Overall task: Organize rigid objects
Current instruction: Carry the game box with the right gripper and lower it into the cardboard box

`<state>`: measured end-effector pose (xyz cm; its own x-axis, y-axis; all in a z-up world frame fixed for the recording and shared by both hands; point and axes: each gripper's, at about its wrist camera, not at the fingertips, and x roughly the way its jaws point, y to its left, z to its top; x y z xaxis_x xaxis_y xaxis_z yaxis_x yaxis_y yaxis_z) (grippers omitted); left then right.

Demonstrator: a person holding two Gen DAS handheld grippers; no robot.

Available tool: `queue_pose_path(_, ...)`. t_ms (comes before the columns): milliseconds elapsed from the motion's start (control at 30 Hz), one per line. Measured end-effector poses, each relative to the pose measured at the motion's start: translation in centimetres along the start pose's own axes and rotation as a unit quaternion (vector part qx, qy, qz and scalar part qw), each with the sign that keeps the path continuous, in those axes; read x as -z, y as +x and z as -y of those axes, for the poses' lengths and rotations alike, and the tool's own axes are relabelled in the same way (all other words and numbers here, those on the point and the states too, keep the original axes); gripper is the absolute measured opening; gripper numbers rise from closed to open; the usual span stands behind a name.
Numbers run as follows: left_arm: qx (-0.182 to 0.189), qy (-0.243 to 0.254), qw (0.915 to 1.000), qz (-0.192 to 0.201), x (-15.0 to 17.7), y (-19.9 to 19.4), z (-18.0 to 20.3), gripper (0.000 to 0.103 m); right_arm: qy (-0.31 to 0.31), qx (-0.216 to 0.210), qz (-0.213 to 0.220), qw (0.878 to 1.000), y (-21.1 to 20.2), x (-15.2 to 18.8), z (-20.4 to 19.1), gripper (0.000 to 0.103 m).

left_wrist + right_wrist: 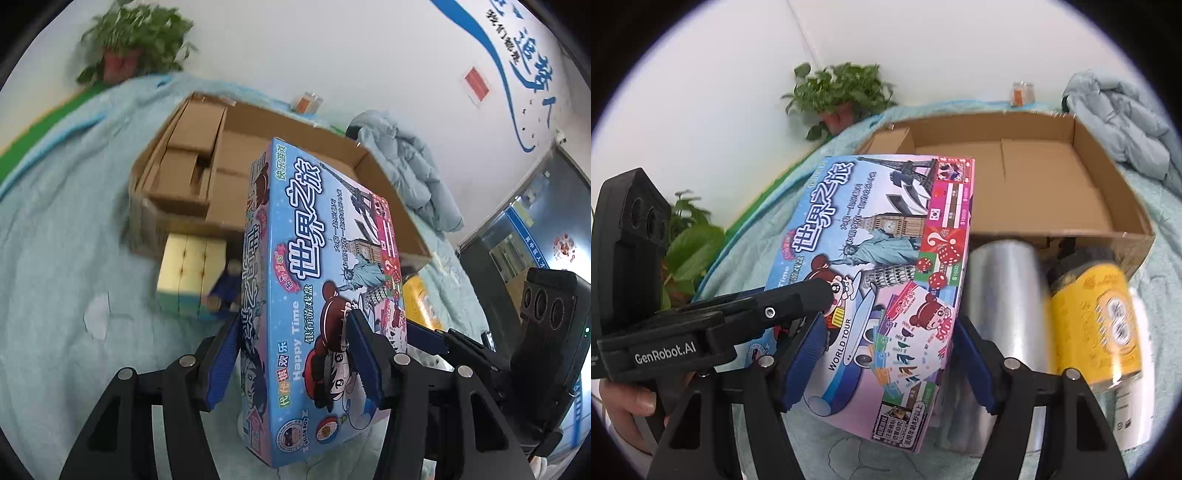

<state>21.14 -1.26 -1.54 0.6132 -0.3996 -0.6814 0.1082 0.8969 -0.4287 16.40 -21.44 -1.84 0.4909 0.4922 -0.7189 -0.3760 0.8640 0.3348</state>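
A light-blue and pink board game box (317, 266) with cartoon figures and landmarks hangs tilted above the bedspread, in front of an open cardboard carton (236, 122). My left gripper (293, 321) is shut on it, one blue pad on the printed top face and the other against the underside. My right gripper (888, 325) is shut on the same game box (886, 258) at its near right end, its pads on either side. The left gripper (812, 291) shows from the side there, lying on the box's top.
The carton (1100, 177) holds several small brown cartons at its left end. A cube (192, 273) with a yellow face, a clear film roll (1004, 295) and a yellow-labelled jar (1097, 321) lie before it. A rumpled jacket (1119, 114) and potted plants (838, 96) stand behind.
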Motion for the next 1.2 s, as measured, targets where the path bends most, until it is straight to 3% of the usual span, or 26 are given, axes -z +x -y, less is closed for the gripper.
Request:
queue_pose_path(300,0.020,0.028,0.9974,0.063,-6.2,-1.5,1.9,0.055,-0.020,0.025,0.074,0.997,-1.7,-4.9,-0.4,0.069)
queue_pose_path(633,0.014,0.041,0.9958,0.080,-13.6,-0.2,1.5,0.055,-0.032,0.034,0.089,0.995,0.8,-10.4,0.0,0.069)
queue_pose_path(833,0.018,0.031,0.9982,0.047,-17.1,4.1,0.0,0.055,-0.022,0.040,0.058,0.997,4.0,-12.6,1.6,0.069)
queue_pose_path(1200,-0.021,-0.013,0.9989,-0.041,-16.6,13.9,-4.9,0.054,0.006,0.019,-0.068,0.997,12.3,-12.2,5.4,0.069)
